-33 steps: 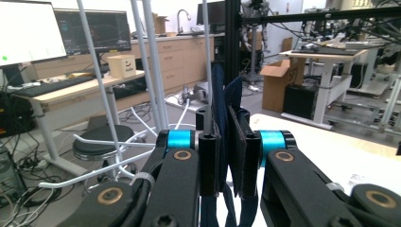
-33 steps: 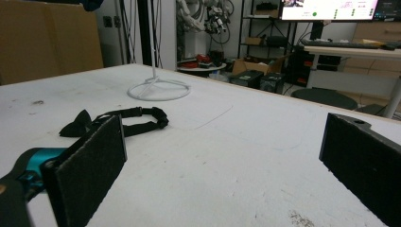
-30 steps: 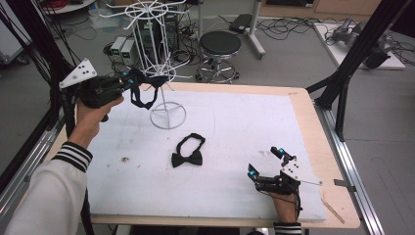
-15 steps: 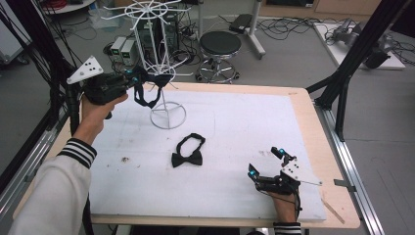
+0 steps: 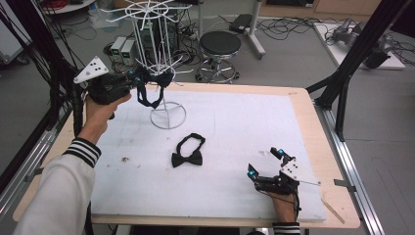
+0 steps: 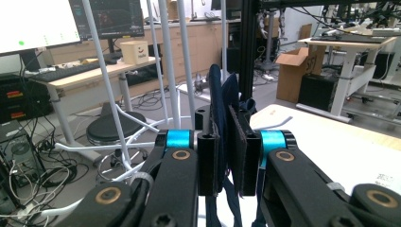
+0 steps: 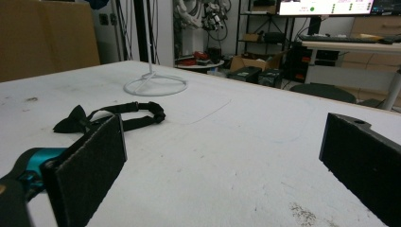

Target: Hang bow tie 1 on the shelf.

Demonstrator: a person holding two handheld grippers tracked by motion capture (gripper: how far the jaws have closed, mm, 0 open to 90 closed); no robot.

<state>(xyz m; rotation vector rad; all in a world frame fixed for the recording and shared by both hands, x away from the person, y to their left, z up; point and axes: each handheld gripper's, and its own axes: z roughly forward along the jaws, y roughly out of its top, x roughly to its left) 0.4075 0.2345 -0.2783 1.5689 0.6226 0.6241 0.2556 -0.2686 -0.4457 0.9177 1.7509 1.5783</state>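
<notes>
A dark bow tie (image 5: 152, 93) hangs from my left gripper (image 5: 139, 78), which is shut on it at the back left, right beside the arms of the white wire stand (image 5: 168, 117). In the left gripper view the tie's fabric (image 6: 222, 90) is pinched between the pads of the left gripper (image 6: 228, 142), with the stand's white rods (image 6: 168, 66) just to the left. A second black bow tie (image 5: 188, 152) lies flat mid-table. My right gripper (image 5: 265, 161) rests open on the table at the front right. In the right gripper view, the lying bow tie (image 7: 118, 116) is ahead of the right gripper (image 7: 227, 161) on the left.
The white mat (image 5: 244, 117) covers most of the wooden table. A black stool (image 5: 220, 46) and cables stand behind the far edge. Black frame posts (image 5: 342, 83) rise at the right. The stand's round base (image 7: 155, 85) sits beyond the lying tie.
My left hand has shifted a little to the right toward the stand, carrying the bow tie. The right gripper and the lying tie have stayed put.
</notes>
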